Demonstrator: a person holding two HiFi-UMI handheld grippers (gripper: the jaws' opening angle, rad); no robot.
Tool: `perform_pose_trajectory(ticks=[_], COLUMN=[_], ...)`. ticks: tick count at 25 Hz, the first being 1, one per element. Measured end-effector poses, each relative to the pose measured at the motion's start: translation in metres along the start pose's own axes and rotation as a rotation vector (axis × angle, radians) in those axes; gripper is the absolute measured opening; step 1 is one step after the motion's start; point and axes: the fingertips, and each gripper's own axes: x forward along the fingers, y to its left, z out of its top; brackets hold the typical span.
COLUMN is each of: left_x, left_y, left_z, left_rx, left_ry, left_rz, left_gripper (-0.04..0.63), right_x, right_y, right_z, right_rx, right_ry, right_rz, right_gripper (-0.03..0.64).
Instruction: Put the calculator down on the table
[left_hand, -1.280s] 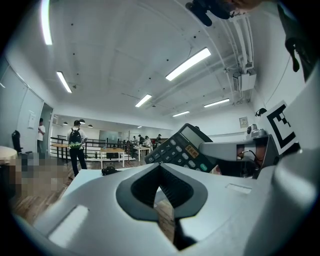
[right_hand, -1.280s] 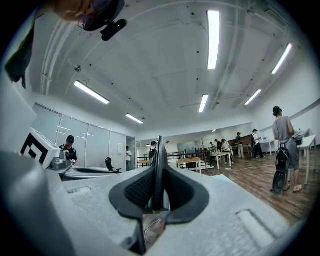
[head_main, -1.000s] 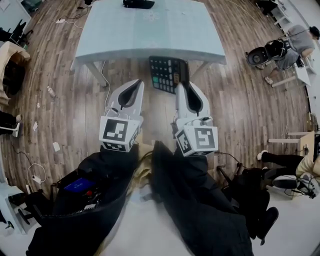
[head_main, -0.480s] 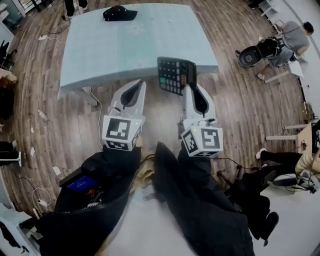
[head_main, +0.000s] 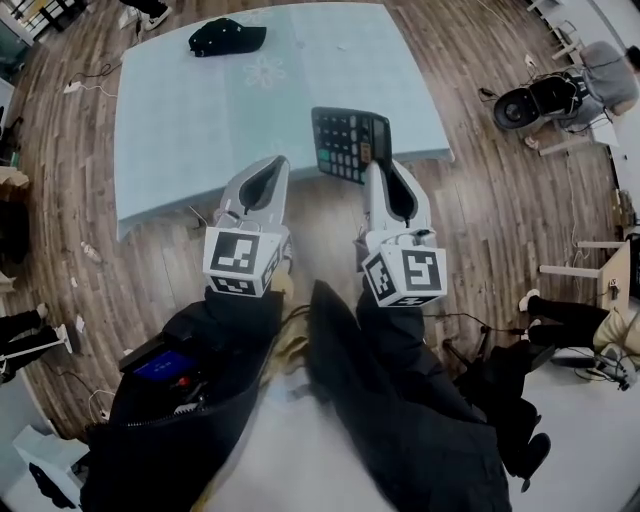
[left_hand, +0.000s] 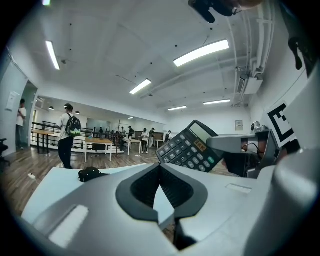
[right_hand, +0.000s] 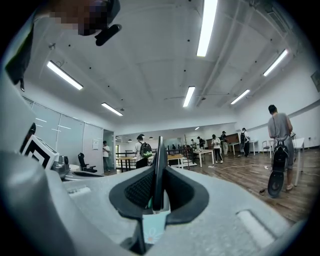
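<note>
The black calculator (head_main: 348, 143) has grey keys and hangs over the near edge of the light blue table (head_main: 200, 120). My right gripper (head_main: 381, 165) is shut on its right edge and holds it above the tabletop. In the right gripper view the calculator (right_hand: 159, 170) stands edge-on between the pads. My left gripper (head_main: 272, 165) is beside it on the left, level with the table's near edge, jaws together and empty. From the left gripper view the calculator (left_hand: 187, 147) shows tilted, keys facing left, beyond my shut left gripper (left_hand: 160, 167).
A black cap (head_main: 226, 37) lies at the table's far left. A seated person and a dark chair (head_main: 540, 100) are at the upper right, and a small table (head_main: 600, 270) stands at the right. Cables lie on the wooden floor to the left.
Both grippers have moved forward to the table. The calculator was over the floor in front of the table and now hangs over its near edge. The grip is unchanged.
</note>
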Motion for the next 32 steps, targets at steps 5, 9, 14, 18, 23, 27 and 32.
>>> perform_pose_trajectory(ticks=[5, 9, 14, 18, 23, 27, 32], left_x=[0.056, 0.087, 0.11, 0.118, 0.138, 0.157, 0.178], left_y=[0.04, 0.066, 0.086, 0.097, 0.107, 0.104, 0.109], left_z=[0.009, 0.013, 0.011, 0.006, -0.003, -0.01, -0.017], left_rx=[-0.008, -0.029, -0.064, -0.088, -0.109, -0.104, -0.103], left_ry=[0.015, 0.026, 0.04, 0.045, 0.069, 0.091, 0.116], left_rz=[-0.021, -0.027, -0.022, -0.004, 0.024, 0.057, 0.114], left_gripper=[0.0, 0.0, 0.001, 0.001, 0.001, 0.0, 0.0], right_x=[0.066, 0.105, 0.135, 0.151, 0.174, 0.186, 0.206], right_y=[-0.014, -0.019, -0.026, -0.029, -0.037, -0.056, -0.077], right_z=[0.003, 0.005, 0.0, -0.004, -0.016, -0.035, -0.052], right_rx=[-0.007, -0.016, -0.019, -0.028, -0.02, 0.008, 0.03], right_ry=[0.018, 0.038, 0.082, 0.111, 0.147, 0.189, 0.229], right_rz=[-0.015, -0.02, -0.019, -0.007, 0.027, 0.065, 0.106], right_gripper=[0.048, 0.048, 0.048, 0.048, 0.048, 0.048, 0.048])
